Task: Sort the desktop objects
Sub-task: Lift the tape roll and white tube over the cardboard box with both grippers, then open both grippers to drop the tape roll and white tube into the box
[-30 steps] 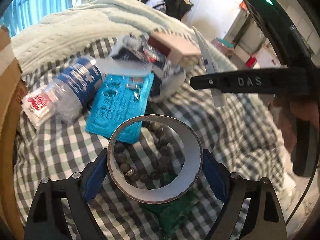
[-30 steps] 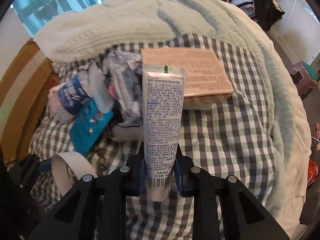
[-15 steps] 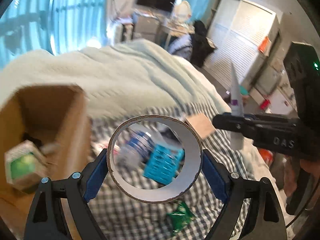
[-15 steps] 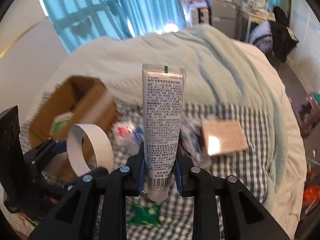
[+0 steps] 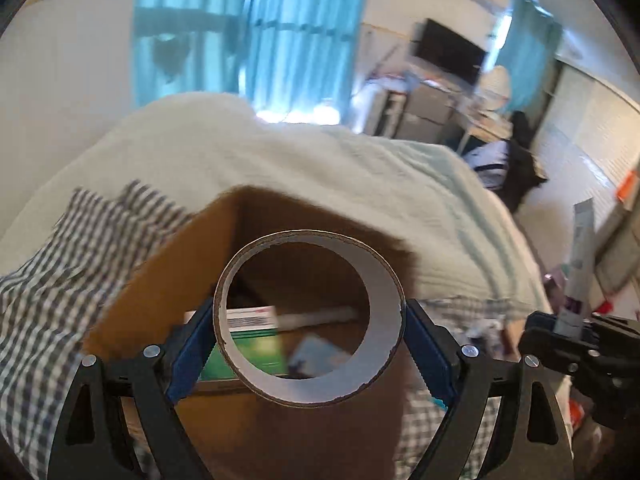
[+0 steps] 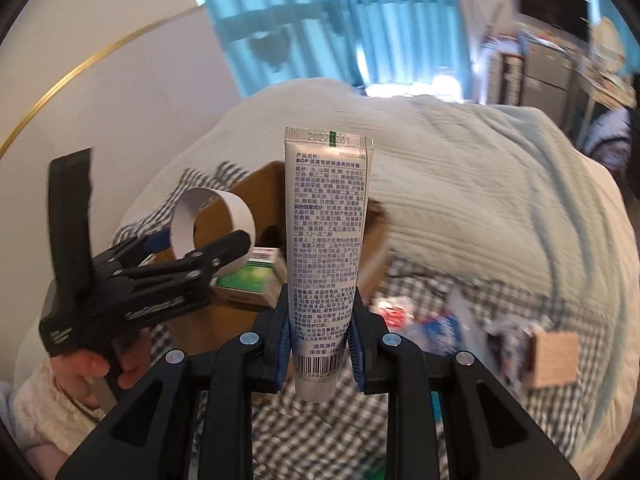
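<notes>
Drop-off step: cardboard ring (image 5: 308,322) is clamped in left gripper (image 5: 310,336) over the cardboard box (image 5: 160,280), toothpaste tube (image 6: 328,256) clamped in right gripper (image 6: 318,344) nearby; release into box probably called for next, box contents blurred

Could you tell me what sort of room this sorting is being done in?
Most likely a bedroom: a bed with a pale blanket, blue curtains at the window, and a wall-mounted television.
</notes>
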`<state>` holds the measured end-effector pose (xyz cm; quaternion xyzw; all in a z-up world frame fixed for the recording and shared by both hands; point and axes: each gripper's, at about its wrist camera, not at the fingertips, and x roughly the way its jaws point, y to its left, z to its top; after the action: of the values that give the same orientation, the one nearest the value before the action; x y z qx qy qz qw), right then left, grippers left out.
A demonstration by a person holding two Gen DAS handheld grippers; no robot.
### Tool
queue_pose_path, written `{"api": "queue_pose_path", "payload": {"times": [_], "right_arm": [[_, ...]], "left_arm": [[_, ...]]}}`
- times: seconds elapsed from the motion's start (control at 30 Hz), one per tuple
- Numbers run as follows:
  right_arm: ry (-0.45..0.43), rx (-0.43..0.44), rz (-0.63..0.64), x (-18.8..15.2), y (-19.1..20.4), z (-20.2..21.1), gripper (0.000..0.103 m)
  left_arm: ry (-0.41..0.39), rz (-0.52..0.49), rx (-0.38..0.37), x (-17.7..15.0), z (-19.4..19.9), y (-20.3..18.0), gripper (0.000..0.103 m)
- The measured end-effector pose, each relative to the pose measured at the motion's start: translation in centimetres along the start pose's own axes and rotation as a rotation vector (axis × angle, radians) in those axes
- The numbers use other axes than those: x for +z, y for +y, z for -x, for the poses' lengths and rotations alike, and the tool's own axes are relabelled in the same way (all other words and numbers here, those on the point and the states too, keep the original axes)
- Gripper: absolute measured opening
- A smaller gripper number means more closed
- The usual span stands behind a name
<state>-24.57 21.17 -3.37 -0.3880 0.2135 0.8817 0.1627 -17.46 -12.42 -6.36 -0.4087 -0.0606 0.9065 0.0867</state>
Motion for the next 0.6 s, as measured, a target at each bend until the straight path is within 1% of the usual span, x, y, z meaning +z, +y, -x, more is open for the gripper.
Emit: {"api": "queue_pose_path", "payload": {"times": [0.1, 0.2, 0.27, 0.33, 0.4, 0.43, 0.47, 0.5, 0.53, 0.6], "right_arm": [[0.027, 0.013, 0.026, 0.6, 1.3, -2.2, 0.024], [0.058, 0.047, 0.026, 0.9, 2.2, -4.4, 0.023], [0.067, 0.045, 0.030, 1.0, 2.7, -5.4, 0.024], [0.087, 0.058, 0.038, 1.0, 3.3, -6.5, 0.024], [0.093, 0.053, 0.039, 0.9, 3.8, -7.3, 0.024], [0.098, 0.045, 0.035, 0.9, 3.9, -7.5, 0.031], [0.102, 0.026, 0.030, 0.9, 4.0, -7.7, 0.054], [0.097, 0.001, 0.018, 0.9, 3.8, -7.6, 0.064], [0.080, -0.010, 0.002, 0.9, 3.5, -7.4, 0.070], [0.070, -0.007, -0.019, 1.1, 3.2, -6.9, 0.070]], "left_arm": [[0.039, 0.018, 0.038, -0.3, -1.4, 1.9, 0.090], [0.070, 0.019, 0.056, -1.1, -2.3, 3.1, 0.091], [0.081, 0.015, 0.069, -1.3, -2.6, 3.8, 0.091], [0.088, 0.020, 0.075, -1.5, -2.7, 4.4, 0.091], [0.101, 0.033, 0.069, -1.6, -2.7, 4.8, 0.092], [0.106, 0.043, 0.066, -1.7, -2.8, 5.2, 0.093], [0.108, 0.050, 0.066, -1.6, -2.7, 5.3, 0.096], [0.109, 0.055, 0.072, -1.7, -2.7, 5.5, 0.097], [0.109, 0.059, 0.078, -1.7, -2.6, 5.7, 0.099], [0.107, 0.067, 0.071, -1.8, -2.2, 5.8, 0.100]]}}
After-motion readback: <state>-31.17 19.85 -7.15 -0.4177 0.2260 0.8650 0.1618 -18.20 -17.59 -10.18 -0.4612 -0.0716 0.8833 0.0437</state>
